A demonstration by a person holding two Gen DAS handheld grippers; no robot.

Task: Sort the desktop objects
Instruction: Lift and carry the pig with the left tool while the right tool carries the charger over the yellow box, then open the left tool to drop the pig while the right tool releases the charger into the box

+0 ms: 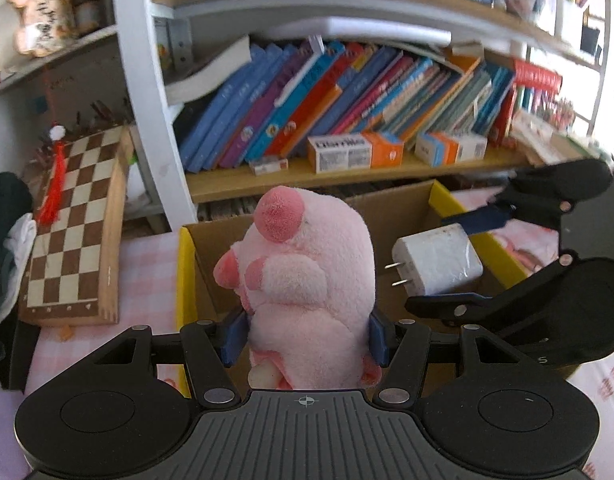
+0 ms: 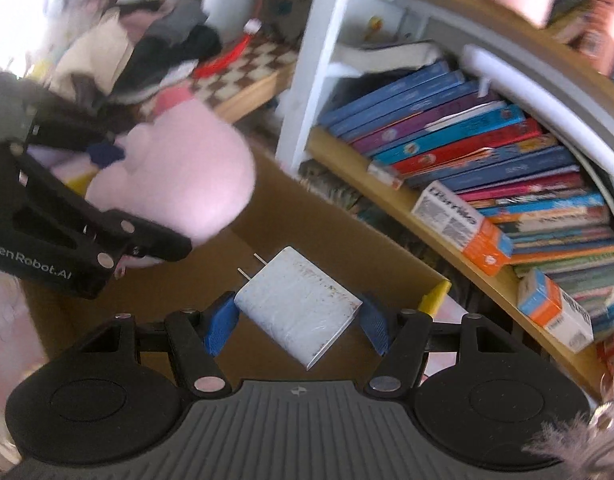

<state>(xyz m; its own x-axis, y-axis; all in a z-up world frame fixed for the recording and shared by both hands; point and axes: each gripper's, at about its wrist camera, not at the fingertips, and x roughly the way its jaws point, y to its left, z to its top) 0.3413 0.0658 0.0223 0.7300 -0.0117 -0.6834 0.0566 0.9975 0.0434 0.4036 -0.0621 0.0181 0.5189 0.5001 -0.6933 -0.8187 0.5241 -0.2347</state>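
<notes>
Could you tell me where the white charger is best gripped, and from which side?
Grip the white charger across its broad flat faces at mid-body, coming from the end opposite its prongs, as the right gripper does; those faces are parallel and the prongs stay clear.

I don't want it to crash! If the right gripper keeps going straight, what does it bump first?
Probably the cardboard box: its brown inside wall lies right ahead of the white charger held in the right gripper. Depth is hard to judge.

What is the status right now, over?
Left tongs shut on pink plush pig. Right tongs shut on white charger. Both above cardboard box; nothing blocking.
</notes>
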